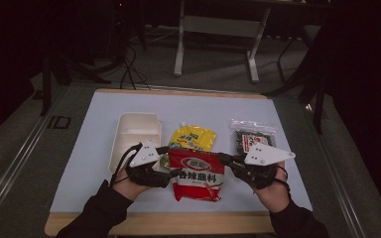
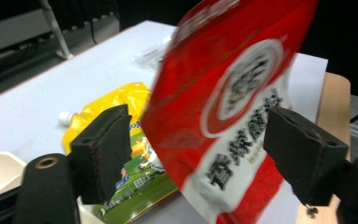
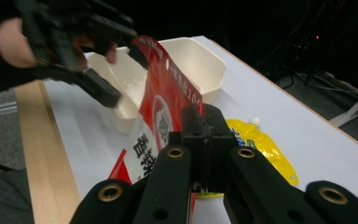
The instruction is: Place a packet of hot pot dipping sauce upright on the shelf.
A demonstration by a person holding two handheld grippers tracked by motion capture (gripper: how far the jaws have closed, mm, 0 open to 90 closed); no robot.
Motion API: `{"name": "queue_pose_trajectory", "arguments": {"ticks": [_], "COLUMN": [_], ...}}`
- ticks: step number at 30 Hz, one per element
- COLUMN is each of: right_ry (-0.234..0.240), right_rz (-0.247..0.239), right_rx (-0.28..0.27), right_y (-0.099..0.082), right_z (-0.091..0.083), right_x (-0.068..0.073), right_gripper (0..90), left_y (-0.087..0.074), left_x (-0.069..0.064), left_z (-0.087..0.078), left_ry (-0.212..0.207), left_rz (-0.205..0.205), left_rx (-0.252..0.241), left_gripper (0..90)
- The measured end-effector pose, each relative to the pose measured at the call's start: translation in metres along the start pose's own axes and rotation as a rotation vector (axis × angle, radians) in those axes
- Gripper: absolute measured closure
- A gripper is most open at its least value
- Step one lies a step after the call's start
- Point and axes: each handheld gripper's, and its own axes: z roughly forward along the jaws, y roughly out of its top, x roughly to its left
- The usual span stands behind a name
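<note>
Right gripper [image 3: 204, 128] fingers clamp the red seasoning pouch [image 1: 196, 172]; left gripper [image 2: 200, 154] fingers gape around it, unpinched — it may swing loose.

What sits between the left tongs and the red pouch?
Nothing visible. The red pouch already hangs between the left tongs' jaws, which stand apart from it; the right tongs pinch its other edge.

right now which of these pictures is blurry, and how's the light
Left gripper view: the lifted red packet is smeared, its print soft. Right gripper view: sharper, dark behind the table. High view: the room is dim, the table top lit evenly, no glare on the yellow pouch.
</note>
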Motion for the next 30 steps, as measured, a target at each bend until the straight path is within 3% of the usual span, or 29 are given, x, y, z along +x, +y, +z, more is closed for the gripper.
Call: {"name": "queue_pose_trajectory", "arguments": {"ticks": [4,12,20,24,30], "right_ry": [0.005,0.022,0.022,0.024,0.061], "right_rz": [-0.004,-0.002,-0.008,-0.007,0.057], "right_rx": [-0.004,-0.011,-0.041,-0.065,-0.054], "right_y": [0.003,0.005,0.011,0.014,0.003], "right_z": [-0.001,-0.004,-0.016,-0.025,-0.021], "right_x": [0.001,0.004,0.003,0.001,-0.009], "right_gripper": [89.9,89.9,89.7,89.1,67.4], "left_y": [0.000,0.004,0.020,0.031,0.037], "left_x": [0.003,0.002,-0.008,-0.014,-0.018], "left_z": [0.006,0.002,-0.013,-0.018,-0.019], "left_ry": [-0.070,-0.157,-0.192,-0.192,-0.206], "left_rz": [0.009,0.074,0.124,0.124,0.125], "left_rx": [0.008,0.026,0.011,0.003,-0.007], "left_gripper": [46.3,87.9,90.0,90.0,90.0]}}
